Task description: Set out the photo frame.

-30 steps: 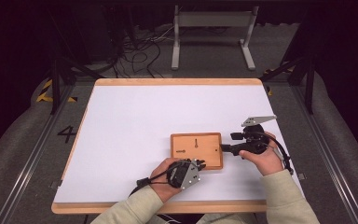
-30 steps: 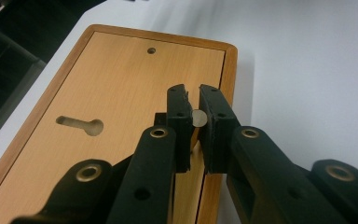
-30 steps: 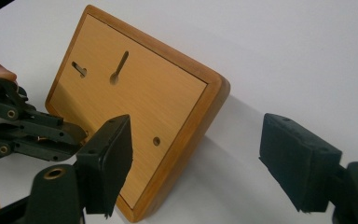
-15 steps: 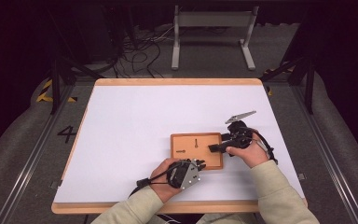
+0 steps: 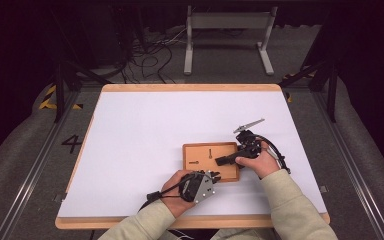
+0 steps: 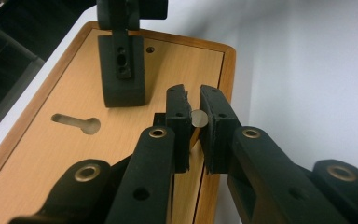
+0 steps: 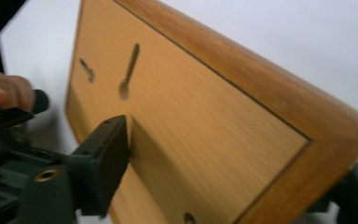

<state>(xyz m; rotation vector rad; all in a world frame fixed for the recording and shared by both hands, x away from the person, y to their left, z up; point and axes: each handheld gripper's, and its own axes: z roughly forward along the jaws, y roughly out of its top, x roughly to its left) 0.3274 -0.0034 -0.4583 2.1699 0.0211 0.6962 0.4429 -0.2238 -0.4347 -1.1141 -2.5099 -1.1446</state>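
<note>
Two grippers worked at one wooden board (image 5: pixel 200 165) lying lower right of centre in the high view, on a white table (image 5: pixel 145 135). Left gripper (image 6: pixel 195 103) had its jaws nearly closed on a small pale round peg (image 6: pixel 198 118) at the board's near edge; in the high view the left gripper (image 5: pixel 214 176) sat at the board's lower edge. Right gripper (image 5: pixel 221 161) stood wide, its jaws having just narrowed a little, straddling the board's right end: one finger (image 7: pixel 103 158) lay flat on the top face, the other past the rim at lower right of the right gripper view.

The board carried two keyhole slots. The high view showed both, one slot (image 5: pixel 210 153) upright, one slot (image 5: pixel 195 162) level. The left gripper view showed a single slot (image 6: pixel 77 123) and the peg, which the high view did not resolve. The right gripper view showed both slots at upper left and a small hole (image 7: pixel 189 218) at the bottom edge.
</note>
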